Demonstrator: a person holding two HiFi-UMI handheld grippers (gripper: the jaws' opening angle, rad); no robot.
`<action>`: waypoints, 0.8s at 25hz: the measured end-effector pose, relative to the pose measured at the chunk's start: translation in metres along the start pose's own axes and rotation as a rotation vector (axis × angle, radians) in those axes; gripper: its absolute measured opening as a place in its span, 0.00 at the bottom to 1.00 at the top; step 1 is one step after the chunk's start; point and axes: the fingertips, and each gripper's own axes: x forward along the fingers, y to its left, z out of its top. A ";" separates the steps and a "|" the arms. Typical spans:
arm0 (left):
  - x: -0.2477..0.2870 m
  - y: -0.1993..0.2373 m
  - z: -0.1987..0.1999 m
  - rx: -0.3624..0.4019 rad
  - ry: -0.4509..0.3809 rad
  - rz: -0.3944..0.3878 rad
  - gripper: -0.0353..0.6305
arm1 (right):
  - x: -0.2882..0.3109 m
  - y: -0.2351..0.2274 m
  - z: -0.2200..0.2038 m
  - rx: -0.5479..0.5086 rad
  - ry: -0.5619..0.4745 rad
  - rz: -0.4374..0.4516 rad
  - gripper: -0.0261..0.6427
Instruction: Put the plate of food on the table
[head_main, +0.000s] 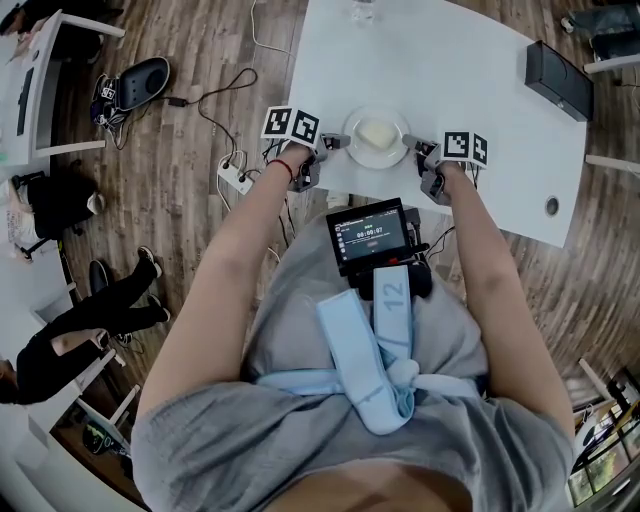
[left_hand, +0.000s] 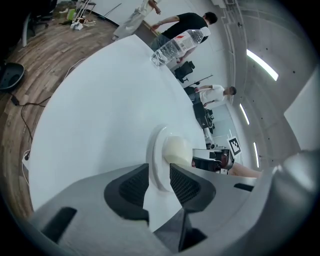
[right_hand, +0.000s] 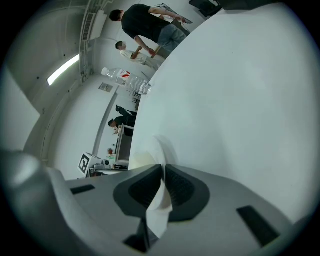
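Looking steeply down on a wide white table (head_main: 470, 70). Just inside the table's near edge, holding a round white plate (head_main: 355, 152) with a pale lump of food (head_main: 375, 134) at centre. Clamped by the rim on opposite sides, probably for level carrying: with the left gripper (head_main: 335, 142) toward the table's left, with the right gripper (head_main: 415, 146) toward its right. Cannot tell whether resting on the table or just above.

White plate (head_main: 352, 152) carrying pale cream food (head_main: 374, 134), white table (head_main: 450, 70) standing over brown wood-grain floor (head_main: 170, 200), black-and-white square markers (head_main: 291, 125) showing.
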 end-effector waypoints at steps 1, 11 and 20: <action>0.000 -0.001 0.000 -0.002 -0.003 -0.002 0.23 | 0.000 0.000 0.000 -0.003 0.001 -0.005 0.10; 0.000 -0.004 -0.005 0.003 -0.007 0.003 0.23 | -0.003 0.001 0.005 -0.051 0.000 -0.044 0.10; 0.003 -0.005 -0.002 0.025 -0.007 0.014 0.23 | -0.013 -0.006 0.011 -0.074 -0.022 -0.096 0.11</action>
